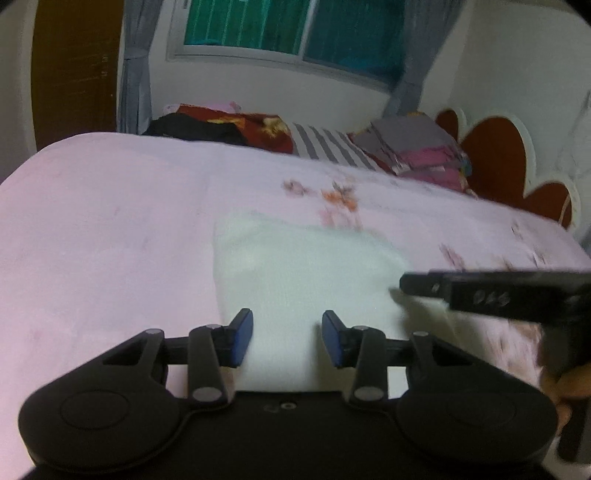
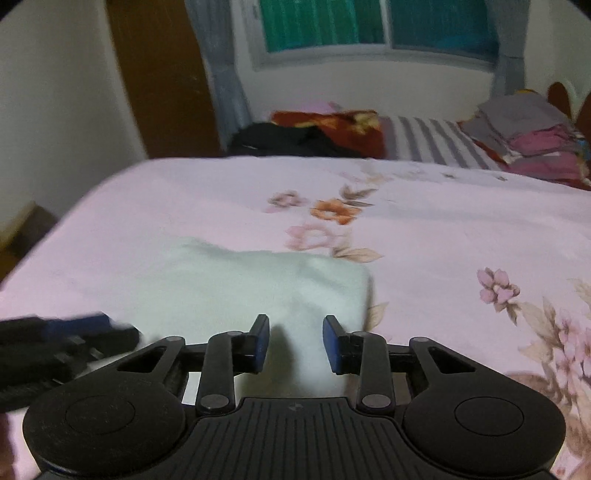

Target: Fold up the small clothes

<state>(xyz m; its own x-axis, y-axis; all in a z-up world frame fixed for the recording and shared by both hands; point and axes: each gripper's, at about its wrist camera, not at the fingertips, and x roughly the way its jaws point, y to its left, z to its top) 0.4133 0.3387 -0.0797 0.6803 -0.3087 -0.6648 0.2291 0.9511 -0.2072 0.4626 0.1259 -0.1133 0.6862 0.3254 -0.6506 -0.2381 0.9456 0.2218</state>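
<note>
White cloth, pale and folded into a rough rectangle, lies on the pink bedsheet in the left wrist view, its near edge running under the left gripper. That gripper's jaws stand apart with the blue pads either side of the cloth's near strip, closed on nothing. The right gripper reaches in from the right, blurred, its tip at the cloth's right edge. Printed flowers mark the sheet beyond the cloth. At the far side of the bed are a dark garment, a red patterned blanket, a grey striped pillow and a stack of folded clothes, with a red scalloped headboard to the right. A window with grey curtains and a brown door fill the wall behind. In the right wrist view the right gripper hovers over the cloth's right near corner, jaws apart and holding nothing; the left gripper shows blurred at the left, and how it stands cannot be told there. Flowers spread across the sheet, and the same pile sits far right below the window.
</note>
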